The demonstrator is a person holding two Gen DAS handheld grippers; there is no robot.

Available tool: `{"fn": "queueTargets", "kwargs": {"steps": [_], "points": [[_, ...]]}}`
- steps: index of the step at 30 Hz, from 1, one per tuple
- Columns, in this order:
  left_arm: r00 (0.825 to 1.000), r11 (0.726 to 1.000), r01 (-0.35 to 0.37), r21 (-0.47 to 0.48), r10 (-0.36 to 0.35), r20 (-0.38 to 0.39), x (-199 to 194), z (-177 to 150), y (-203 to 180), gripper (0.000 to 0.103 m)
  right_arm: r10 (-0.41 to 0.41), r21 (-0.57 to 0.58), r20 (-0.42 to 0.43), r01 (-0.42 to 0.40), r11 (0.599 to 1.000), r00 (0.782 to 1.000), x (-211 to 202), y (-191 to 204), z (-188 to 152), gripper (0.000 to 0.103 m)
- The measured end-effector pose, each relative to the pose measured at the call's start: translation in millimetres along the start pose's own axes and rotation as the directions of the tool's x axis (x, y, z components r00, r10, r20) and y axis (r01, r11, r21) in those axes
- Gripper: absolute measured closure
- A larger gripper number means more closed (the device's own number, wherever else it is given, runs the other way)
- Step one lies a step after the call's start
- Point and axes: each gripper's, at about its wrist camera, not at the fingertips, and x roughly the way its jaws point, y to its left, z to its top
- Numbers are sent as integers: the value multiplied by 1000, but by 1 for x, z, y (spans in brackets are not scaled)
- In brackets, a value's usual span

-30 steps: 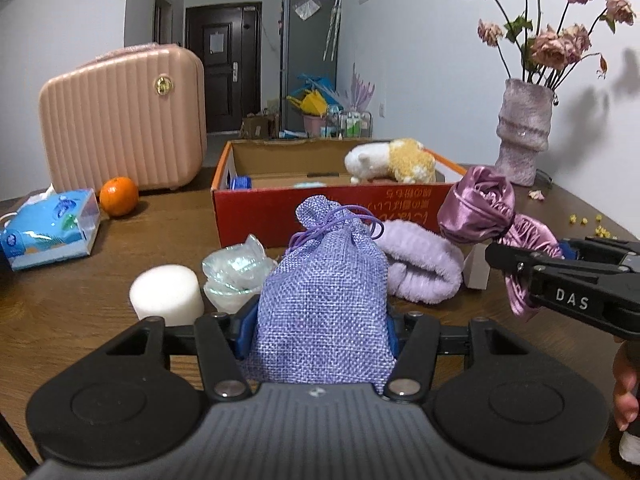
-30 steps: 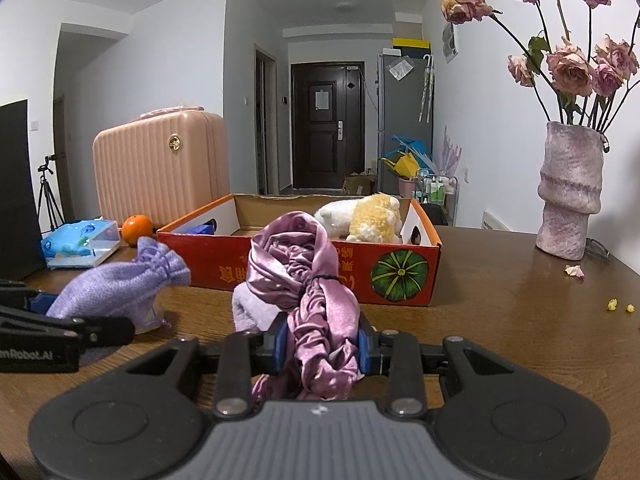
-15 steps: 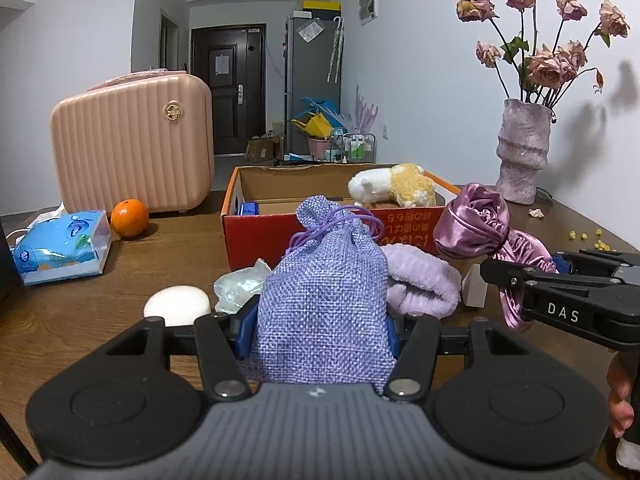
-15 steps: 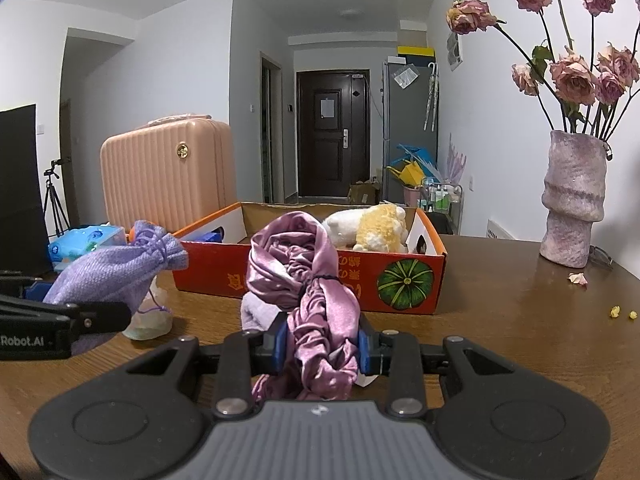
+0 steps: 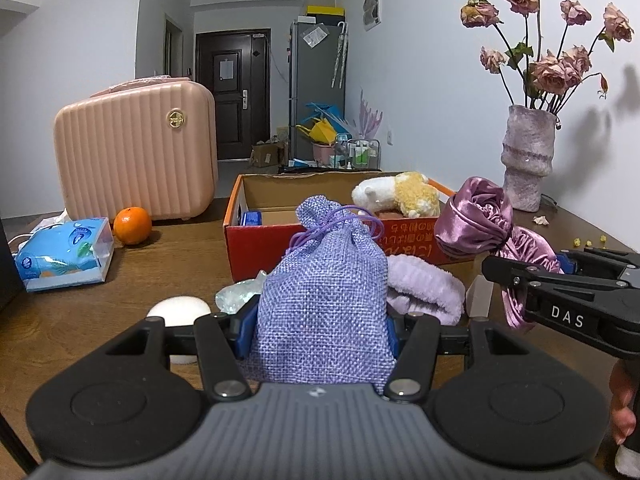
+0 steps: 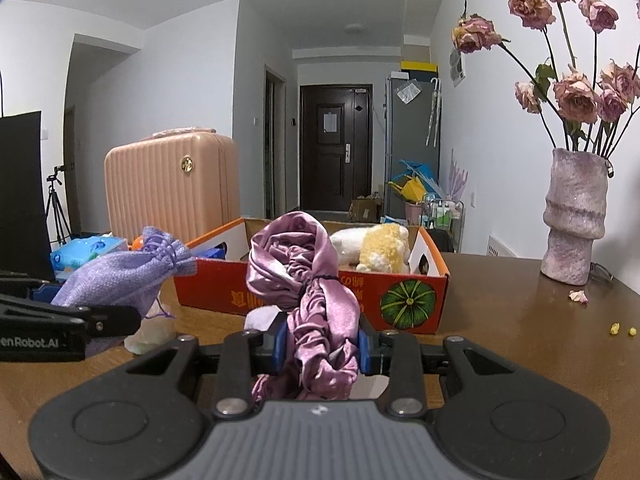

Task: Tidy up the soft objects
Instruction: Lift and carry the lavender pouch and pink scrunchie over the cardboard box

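My left gripper (image 5: 322, 336) is shut on a lilac burlap drawstring pouch (image 5: 326, 296) and holds it above the table, short of the orange cardboard box (image 5: 268, 246). My right gripper (image 6: 322, 350) is shut on a pink satin bonnet (image 6: 308, 284), also lifted, in front of the box (image 6: 400, 300). A white and yellow plush toy (image 5: 396, 198) lies inside the box. A lilac fluffy cloth (image 5: 424, 294) lies on the table against the box front. The pouch also shows in the right wrist view (image 6: 120, 274), the bonnet in the left wrist view (image 5: 476, 226).
A white foam piece (image 5: 178, 312) and a crumpled clear bag (image 5: 236, 294) lie near the left gripper. A tissue pack (image 5: 64, 254), an orange (image 5: 132, 225) and a pink suitcase (image 5: 136, 152) stand at left. A vase of dried roses (image 6: 574, 224) stands at right.
Both grippers have risen with their loads and now look more level at the box; the white foam piece and clear bag sit lower in the left view.
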Motion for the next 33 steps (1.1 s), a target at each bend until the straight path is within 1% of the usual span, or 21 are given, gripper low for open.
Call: {"fn": "queueTargets", "kwargs": {"steps": [8,22,33], "points": [[1000,1000,-6,-15,7,21,4,10,-1,45,-12,2,18,12,1000,1000,6,0,7,71],[998,998,-22,-54,24,53,12,29,9,45,0,10,41,0,1000,999,26,0,24,71],[997,998,-30,-63,34,64,30,43,9,45,1,14,45,-2,1000,999,45,1,32,71]]}}
